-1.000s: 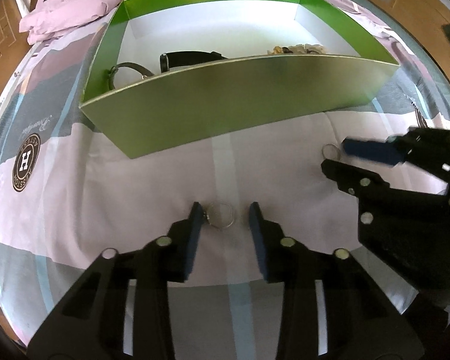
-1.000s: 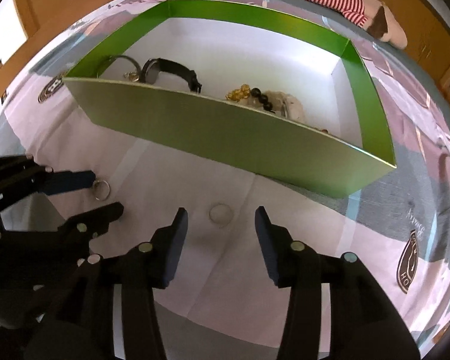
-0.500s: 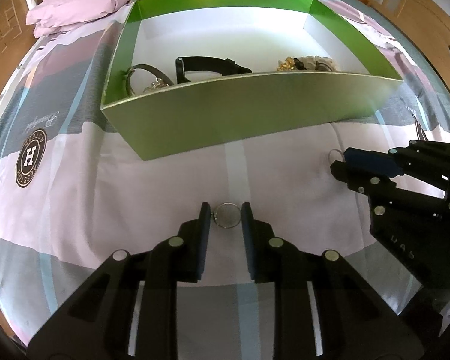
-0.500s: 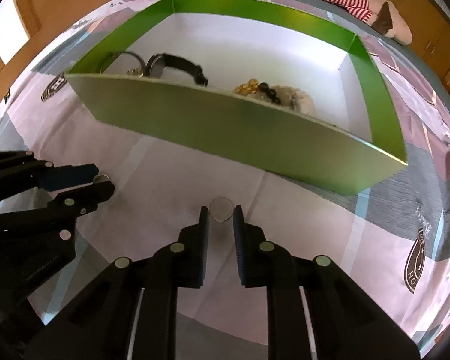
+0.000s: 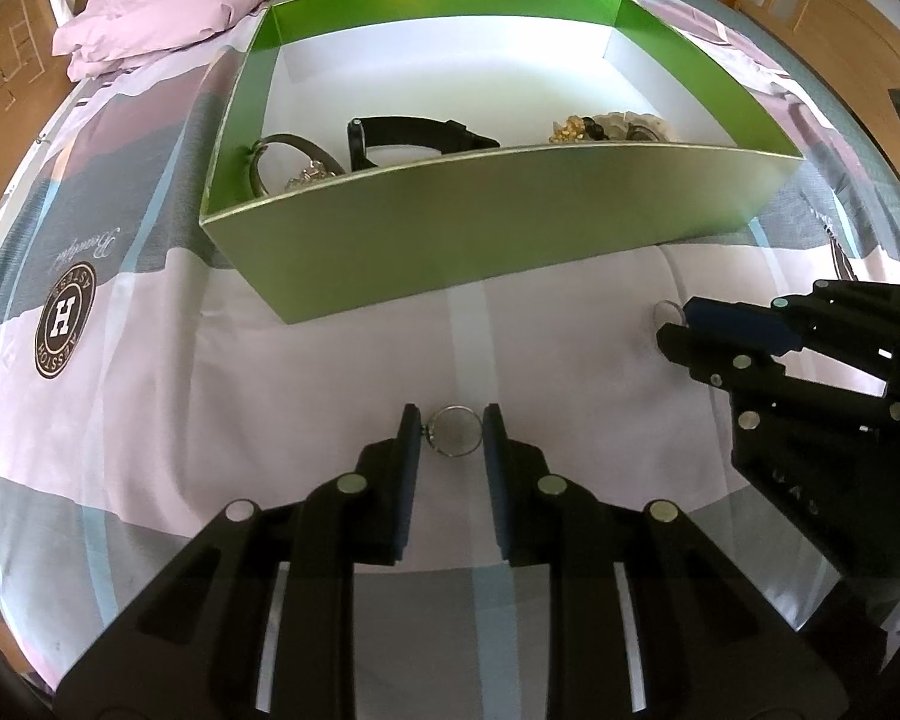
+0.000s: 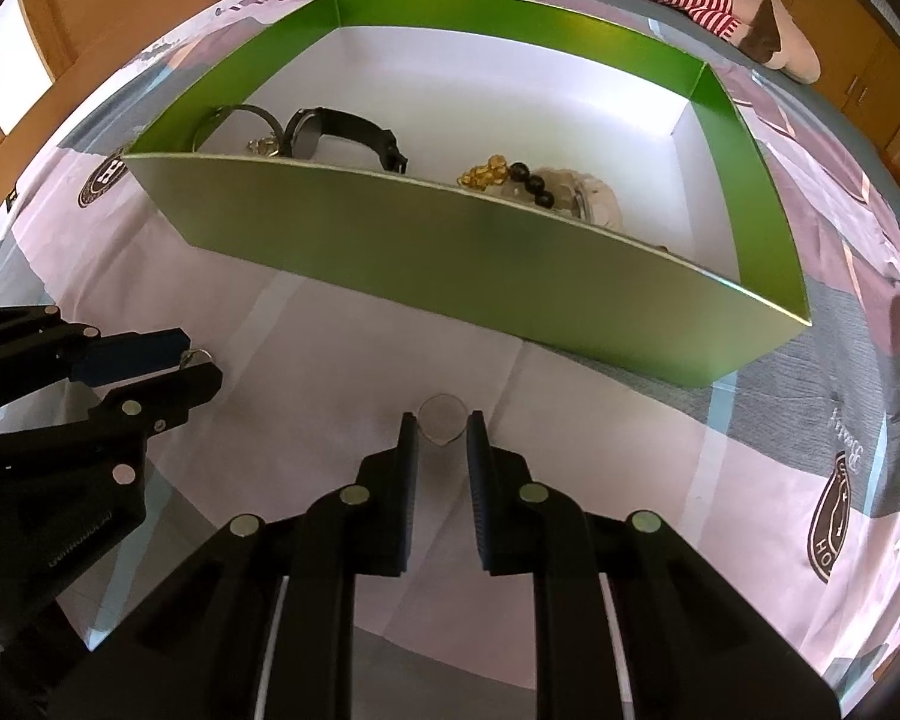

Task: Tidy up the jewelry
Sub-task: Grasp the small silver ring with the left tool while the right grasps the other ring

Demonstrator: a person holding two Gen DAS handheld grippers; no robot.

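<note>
Two rings lie on the bedspread [image 5: 150, 408] in front of the green box [image 5: 510, 240], and each has a pair of tongs closed round it. The left gripper [image 5: 452, 438] has its pads pressed against the sides of a silver ring [image 5: 455, 439], narrow gap and all. The right gripper [image 6: 442, 438] pinches a second ring [image 6: 442, 426], a pale one that is hard to make out against the cloth; it looks flat on the fabric, though I would not swear to it. Both rings sit near the front edge of the bedspread's pink band, just short of the box's near wall, the silver one to the left of the pale one. Inside the box, along its near wall, a black watch [image 6: 342, 132] and a bangle [image 5: 288, 156] rest toward the left corner, and a beaded bracelet [image 6: 528, 180] with gold bits lies further right. A lilac jacket [image 5: 168, 6] is heaped at the bed's far left corner.
</note>
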